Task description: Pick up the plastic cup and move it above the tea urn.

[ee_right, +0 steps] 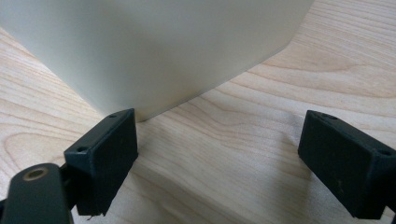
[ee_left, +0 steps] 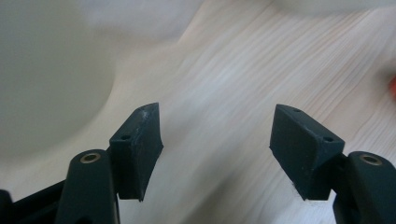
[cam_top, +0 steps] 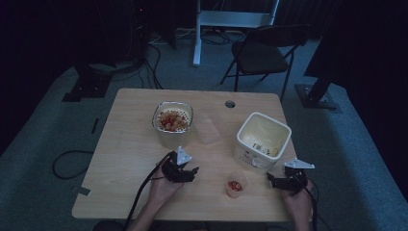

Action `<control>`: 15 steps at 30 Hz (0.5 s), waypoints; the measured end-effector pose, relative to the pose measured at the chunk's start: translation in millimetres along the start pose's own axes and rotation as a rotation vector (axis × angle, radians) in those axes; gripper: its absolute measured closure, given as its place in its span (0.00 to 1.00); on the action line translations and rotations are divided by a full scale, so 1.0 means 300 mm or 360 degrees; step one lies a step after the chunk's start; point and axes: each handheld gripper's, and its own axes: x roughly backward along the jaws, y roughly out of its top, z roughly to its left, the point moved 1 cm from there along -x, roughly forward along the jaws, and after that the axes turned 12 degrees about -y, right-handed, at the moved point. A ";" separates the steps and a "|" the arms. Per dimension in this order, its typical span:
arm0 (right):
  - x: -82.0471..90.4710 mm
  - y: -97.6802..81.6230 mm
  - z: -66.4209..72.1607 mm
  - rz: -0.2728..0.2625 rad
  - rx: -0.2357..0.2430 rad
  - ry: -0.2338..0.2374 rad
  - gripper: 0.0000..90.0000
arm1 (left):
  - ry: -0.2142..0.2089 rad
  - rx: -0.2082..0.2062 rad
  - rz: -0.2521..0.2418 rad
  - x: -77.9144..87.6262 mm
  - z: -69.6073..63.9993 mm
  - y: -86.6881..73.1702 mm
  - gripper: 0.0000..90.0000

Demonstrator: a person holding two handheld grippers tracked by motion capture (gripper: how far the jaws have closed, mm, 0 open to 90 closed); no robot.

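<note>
Both grippers sit near the table's front edge in the high view, with a small clear cup (cam_top: 236, 184) holding something red between them. The left gripper (cam_top: 191, 172) lies well left of that cup, its jaws pointing right toward it, and its hand (cam_top: 162, 188) rests on the wooden table (cam_top: 130, 139). The right gripper (cam_top: 272, 180) sits just right of the cup, close under the front corner of the white tub (cam_top: 262, 141). Farther back stands a glass container (cam_top: 172, 121) of red and yellow pieces. The cup looks light and narrow, so a sideways nudge from either gripper would likely tip it and spill the contents.

Seen from the left gripper view, the left gripper (ee_left: 215, 140) has its jaws apart with bare wood between them. A red blur at the right edge may be the cup's contents, though I cannot be sure. A blurred pale shape (ee_left: 51, 74) looms at left; swinging that way risks bumping it.

From the right gripper view, the right gripper (ee_right: 219, 154) is spread wide, gripping nothing. The tub wall (ee_right: 154, 51) stands directly ahead, its lower corner almost meeting the left pad (ee_right: 109, 154). Pushing forward from here would probably shove the tub, and turning toward the cup could drag that pad along the wall.
</note>
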 end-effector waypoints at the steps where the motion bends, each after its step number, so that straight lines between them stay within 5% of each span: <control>1: 0.000 0.000 0.000 0.0000 0.0000 0.0000 0.13 | -0.0001 -0.0030 -0.0005 -0.013 0.000 0.023 0.39; 6: 0.000 0.000 0.000 0.0000 0.0000 0.0000 0.13 | -0.0084 -0.0066 -0.0044 -0.073 0.016 0.134 0.50; 11: 0.000 0.000 0.000 0.0000 -0.0001 -0.0001 0.13 | 0.0006 -0.0211 0.0014 -0.151 0.033 0.229 0.57; 15: 0.000 0.000 0.000 0.0000 0.0000 0.0000 0.13 | 0.0043 -0.0219 0.0038 -0.207 0.063 0.283 0.61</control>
